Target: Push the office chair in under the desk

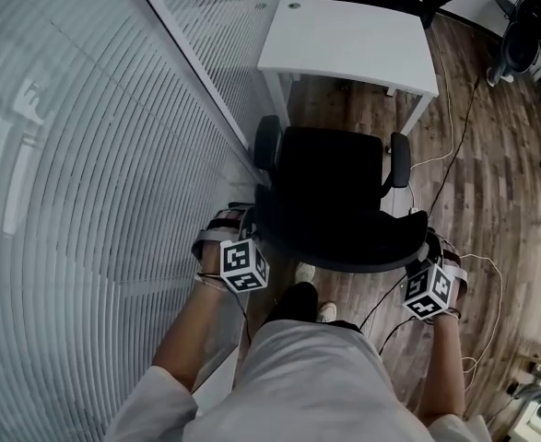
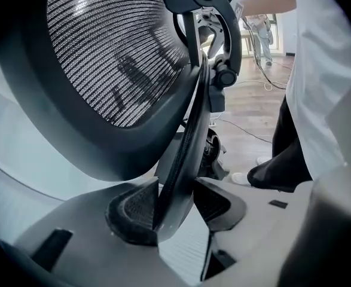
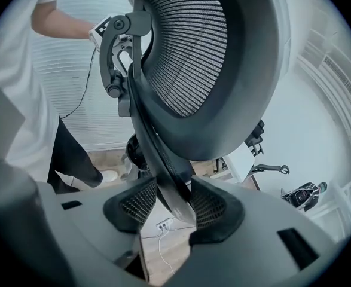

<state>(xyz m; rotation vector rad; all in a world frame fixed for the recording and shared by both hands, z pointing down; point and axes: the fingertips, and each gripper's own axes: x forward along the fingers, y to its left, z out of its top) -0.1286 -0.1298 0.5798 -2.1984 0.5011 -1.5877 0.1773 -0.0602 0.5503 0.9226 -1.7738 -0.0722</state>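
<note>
Standing at the near edge of the head view in a white shirt (image 1: 298,385), reaching both forearms forward. Holding the left gripper (image 1: 252,226) at the left end of the black backrest (image 1: 344,238) and the right gripper (image 1: 425,245) at its right end, with the marker cubes turned upward.

Pinching, in the left gripper view, the dark rim (image 2: 184,154) of the mesh back between both ribbed pads (image 2: 133,211), spreading the jaws fairly wide around it and bearing on it from either side. Pinching likewise in the right gripper view, pressing the pads (image 3: 208,205) against the rim (image 3: 157,154), again with the jaws well apart yet closed onto it.

Facing the office chair (image 1: 330,168) toward the desk, seat forward, with an armrest (image 1: 400,159) on either side. Standing it on the wood floor (image 1: 491,182), close beside the slatted blinds (image 1: 86,155) on the left. Leaving a strip of bare floor between the seat and the near edge of the white desk (image 1: 348,40), with none of the chair under the top yet.

Looking further right, across thin cables (image 1: 436,160) trailing over the boards. Taking in, at the far right corner, other dark chairs (image 1: 523,26).
</note>
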